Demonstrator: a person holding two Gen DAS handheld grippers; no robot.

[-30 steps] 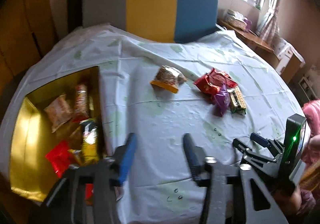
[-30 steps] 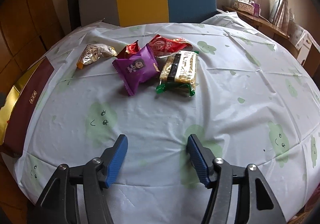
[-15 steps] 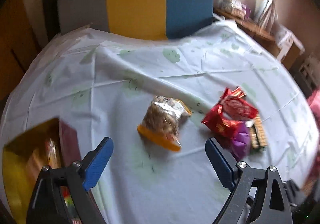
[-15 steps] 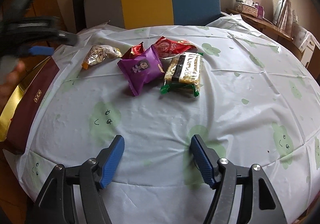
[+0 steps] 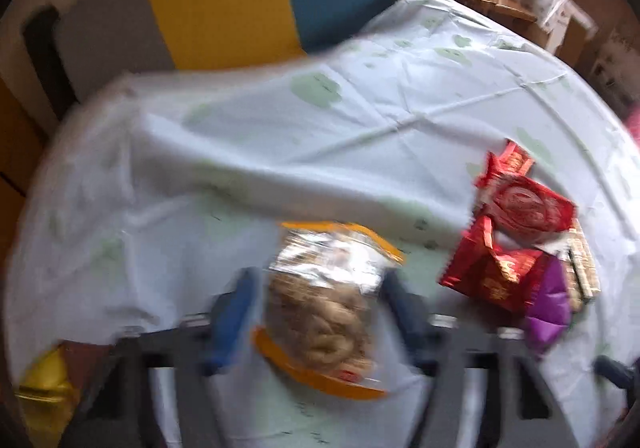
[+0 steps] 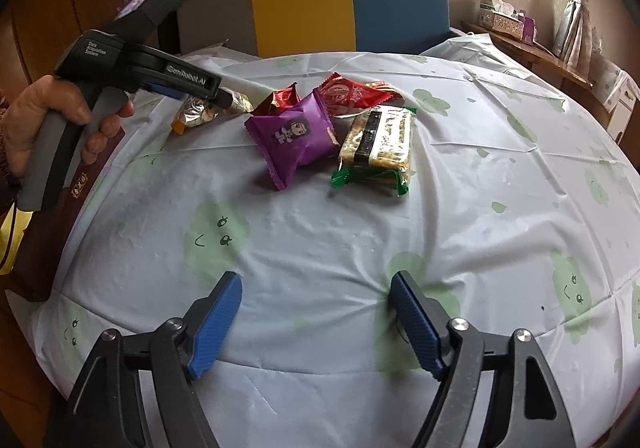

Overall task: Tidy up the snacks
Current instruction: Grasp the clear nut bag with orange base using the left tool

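Observation:
A clear snack bag with orange ends (image 5: pixel 324 272) lies on the white, green-spotted tablecloth (image 5: pixel 360 136). My left gripper (image 5: pixel 320 308) straddles it, one blue finger (image 5: pixel 236 312) on each side, jaws closing with the bag between them; blur hides whether the pads press. The right wrist view shows that gripper (image 6: pixel 224 98) over the same bag (image 6: pixel 196 114), held by a hand (image 6: pixel 36 120). My right gripper (image 6: pixel 316 312) hovers near the table's front edge, jaws opening, nothing between them. Ahead of it lie a purple pack (image 6: pixel 292 136), a green-ended biscuit pack (image 6: pixel 380 136) and two red packs (image 6: pixel 348 90).
A gold-lined box with a maroon side (image 6: pixel 52 240) stands at the table's left edge; its corner (image 5: pixel 44 380) shows in the left wrist view. A grey, yellow and blue chair back (image 6: pixel 340 0) stands behind the table. A shelf with tissue boxes (image 6: pixel 504 20) runs along the right wall.
My left gripper swung from over the gold box across to the orange-ended bag, opened wide, then narrowed around it. The right gripper stayed put while its fingers spread a little.

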